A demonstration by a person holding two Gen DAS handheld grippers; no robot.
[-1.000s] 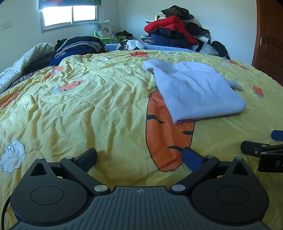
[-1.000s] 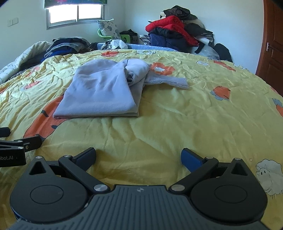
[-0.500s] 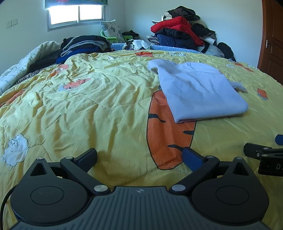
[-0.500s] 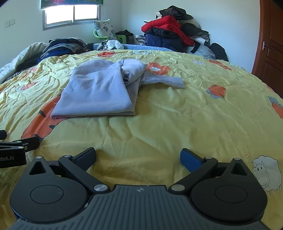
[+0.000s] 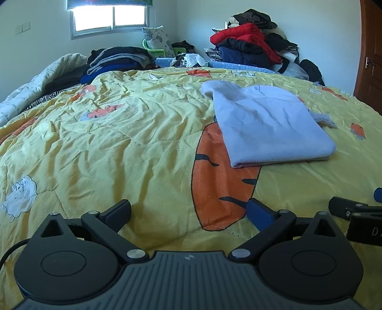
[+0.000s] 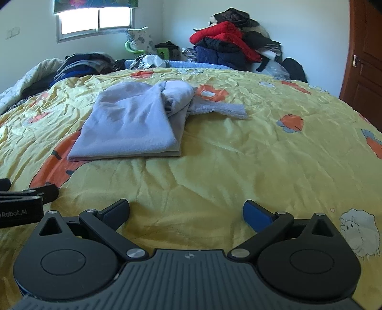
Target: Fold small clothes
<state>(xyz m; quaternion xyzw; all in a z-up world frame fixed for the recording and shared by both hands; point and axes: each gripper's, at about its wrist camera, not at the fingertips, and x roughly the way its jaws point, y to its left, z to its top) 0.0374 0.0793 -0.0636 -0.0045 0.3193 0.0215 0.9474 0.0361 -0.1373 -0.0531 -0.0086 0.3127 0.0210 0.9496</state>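
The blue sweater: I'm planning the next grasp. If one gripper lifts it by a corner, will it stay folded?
Probably not. The sweater looks soft and floppy, so its stacked layers would likely drape open. The loose sleeve would probably trail. It seems light, and may slide on the quilt.

We look from low over the yellow quilt (image 5: 143, 133), each camera facing forward along its own open fingers toward the far wall with the window (image 5: 109, 16). The left wrist view sits to the left, with the right gripper (image 5: 358, 209) showing at its right edge. The right wrist view catches the left gripper (image 6: 26, 193) at its left edge. Both share the folded lilac garment (image 6: 129, 124), well ahead, and the clothes pile (image 6: 226, 45).
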